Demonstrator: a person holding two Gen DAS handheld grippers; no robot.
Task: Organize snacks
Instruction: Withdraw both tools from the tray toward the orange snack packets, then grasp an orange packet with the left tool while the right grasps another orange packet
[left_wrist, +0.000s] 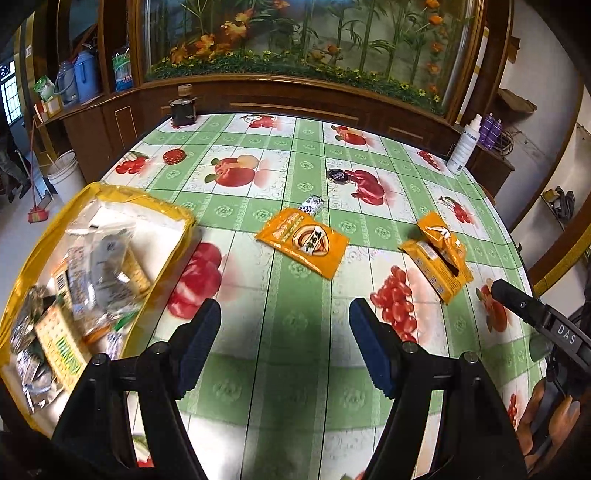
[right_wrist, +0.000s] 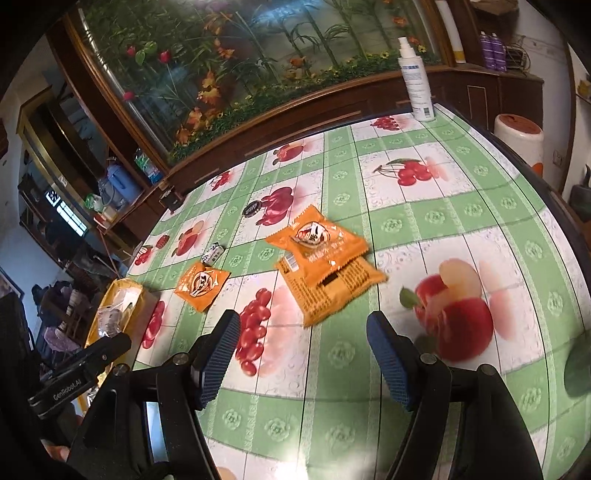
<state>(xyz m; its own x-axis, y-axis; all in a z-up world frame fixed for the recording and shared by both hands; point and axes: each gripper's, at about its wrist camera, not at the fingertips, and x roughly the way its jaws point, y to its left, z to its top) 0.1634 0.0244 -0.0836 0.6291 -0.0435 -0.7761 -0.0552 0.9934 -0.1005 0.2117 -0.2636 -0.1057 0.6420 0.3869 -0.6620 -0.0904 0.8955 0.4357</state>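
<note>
Both claws, left (left_wrist: 284, 332) and right (right_wrist: 303, 343), wide and unladen above bare tablecloth (left_wrist: 295, 387) short of the orange packets (right_wrist: 325, 266).

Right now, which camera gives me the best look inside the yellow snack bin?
The left wrist view: the yellow snack bin sits close at its left edge, packets inside visible. The right wrist view shows only a small, distant bin, partly hidden behind the left tool.
</note>
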